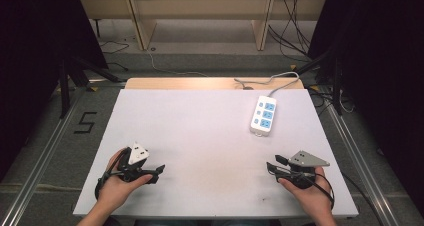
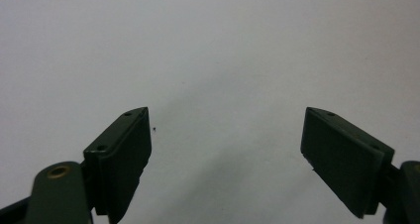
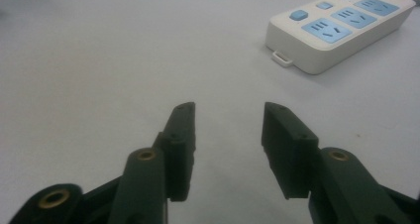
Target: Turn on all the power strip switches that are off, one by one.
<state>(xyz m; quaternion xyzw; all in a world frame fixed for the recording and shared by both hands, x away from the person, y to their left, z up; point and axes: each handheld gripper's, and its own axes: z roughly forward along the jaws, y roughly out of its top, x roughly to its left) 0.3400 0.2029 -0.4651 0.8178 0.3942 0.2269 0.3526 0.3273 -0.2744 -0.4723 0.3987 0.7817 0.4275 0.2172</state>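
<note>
I see the white table spread out below me, with wooden furniture and loose cables on the floor beyond it. A white power strip with blue sockets lies flat near the far right part of the table, its grey cord running off the far edge. My left gripper rests low at the near left, jaws spread wide with bare table between them. My right gripper sits at the near right, jaws parted more narrowly and holding nothing; in the right gripper view the power strip lies ahead and to the right, well apart from the jaws.
</note>
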